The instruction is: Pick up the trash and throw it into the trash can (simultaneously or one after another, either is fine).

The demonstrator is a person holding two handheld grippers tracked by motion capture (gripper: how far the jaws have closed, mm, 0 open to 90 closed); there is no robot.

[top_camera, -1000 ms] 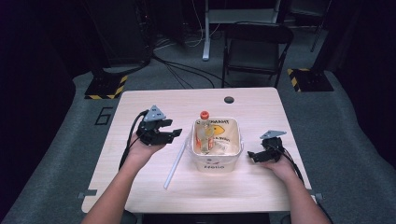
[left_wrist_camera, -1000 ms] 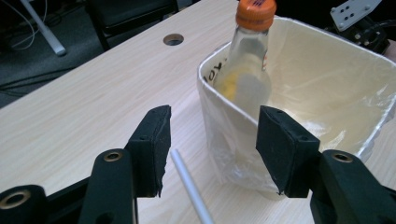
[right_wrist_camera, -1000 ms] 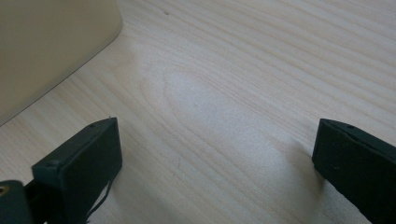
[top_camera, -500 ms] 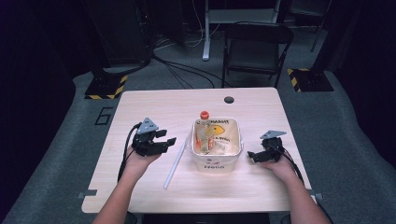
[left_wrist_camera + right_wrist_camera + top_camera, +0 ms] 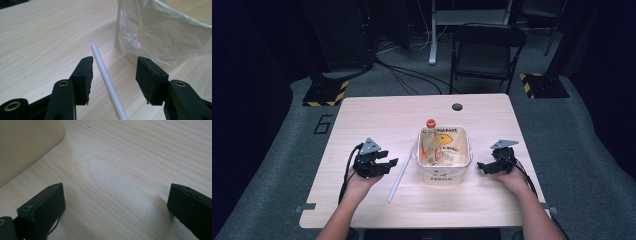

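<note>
Straddling white tube (image 5: pixel 106 80), left gripper (image 5: pixel 113 75) jaws apart.

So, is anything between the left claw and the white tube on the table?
Nothing visible. The white tube lies bare on the table between the open jaws of the left claw, untouched.

A light wooden table (image 5: pixel 377 112) stands on grey carpet (image 5: pixel 287 150), with a dark folding chair (image 5: pixel 484 52) behind.

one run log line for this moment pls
left claw open, closing astride white tube, no contact | right claw open, on table | tub between
</note>
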